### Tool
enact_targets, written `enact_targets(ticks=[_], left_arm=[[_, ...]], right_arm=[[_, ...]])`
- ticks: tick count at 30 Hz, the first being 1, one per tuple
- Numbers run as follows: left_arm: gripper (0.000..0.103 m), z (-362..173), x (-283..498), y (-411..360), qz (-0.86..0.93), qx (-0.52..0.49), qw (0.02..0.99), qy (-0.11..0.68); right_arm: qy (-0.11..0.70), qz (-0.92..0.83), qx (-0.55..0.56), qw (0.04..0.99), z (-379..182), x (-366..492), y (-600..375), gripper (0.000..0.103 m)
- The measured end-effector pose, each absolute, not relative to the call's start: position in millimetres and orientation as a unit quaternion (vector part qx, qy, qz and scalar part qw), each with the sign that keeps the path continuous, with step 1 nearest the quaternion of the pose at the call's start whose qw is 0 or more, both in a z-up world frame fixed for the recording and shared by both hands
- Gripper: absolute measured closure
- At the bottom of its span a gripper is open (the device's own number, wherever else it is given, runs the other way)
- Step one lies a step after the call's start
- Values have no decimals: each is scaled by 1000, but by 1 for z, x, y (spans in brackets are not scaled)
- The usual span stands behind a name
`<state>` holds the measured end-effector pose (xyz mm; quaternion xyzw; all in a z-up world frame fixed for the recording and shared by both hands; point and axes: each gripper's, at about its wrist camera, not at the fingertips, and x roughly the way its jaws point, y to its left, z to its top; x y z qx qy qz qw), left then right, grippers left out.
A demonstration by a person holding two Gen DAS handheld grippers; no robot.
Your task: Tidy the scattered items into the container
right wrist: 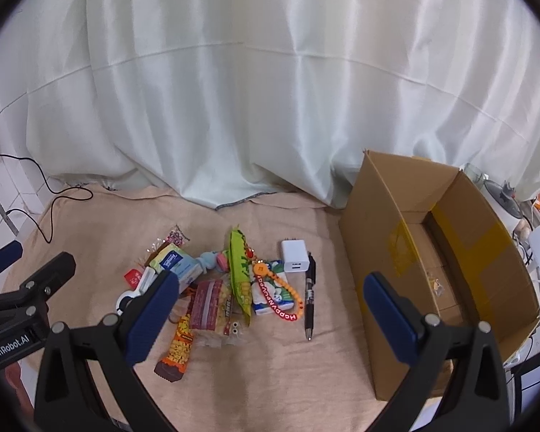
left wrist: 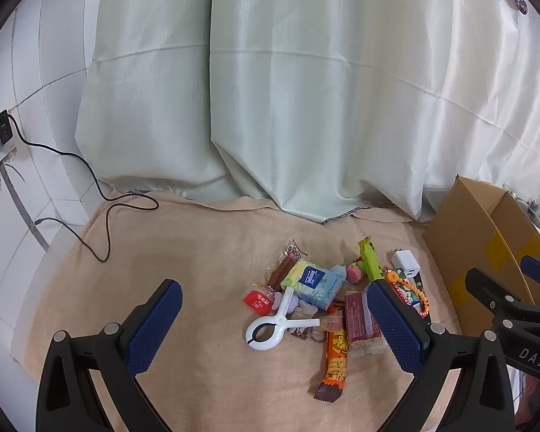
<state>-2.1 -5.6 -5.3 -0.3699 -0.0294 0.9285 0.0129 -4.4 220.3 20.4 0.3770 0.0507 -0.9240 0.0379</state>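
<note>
Left gripper [left wrist: 274, 324] fingers spread wide, nothing between them, hovering over the pile; white clip [left wrist: 275, 327] just below. Right gripper [right wrist: 270, 318] likewise wide apart and empty. Peach towel-covered surface [right wrist: 270, 378]. Snack wrappers, tissue pack [left wrist: 315, 282], white charger [right wrist: 294, 261], black pen [right wrist: 309, 293] heaped mid-surface. Open cardboard box [right wrist: 374, 237] at right edge. Pale curtain [right wrist: 270, 90] behind; tiled wall at left.

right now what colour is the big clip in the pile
White, with a dark inner ring; the clip shows best in the left wrist view.
</note>
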Motion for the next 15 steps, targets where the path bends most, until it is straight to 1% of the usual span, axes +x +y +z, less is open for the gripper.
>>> enact_targets(ticks=[3,9,12,15], left_arm=[[0,-5,-3,-5,931,-364,7,-26],[0,-11,-6,-5,927,-371,37,-39],[0,-15,-9,-4,925,-377,28,-37],[0,-21,-12,-4,925,-379,17,-25]], right_arm=[[57,-923,379,37,20,-6,220,0],[67,-926,369,45,17,-8,218,0],[54,-920,383,64,11,-11,219,0],[61,-920,382,57,6,-12,216,0]])
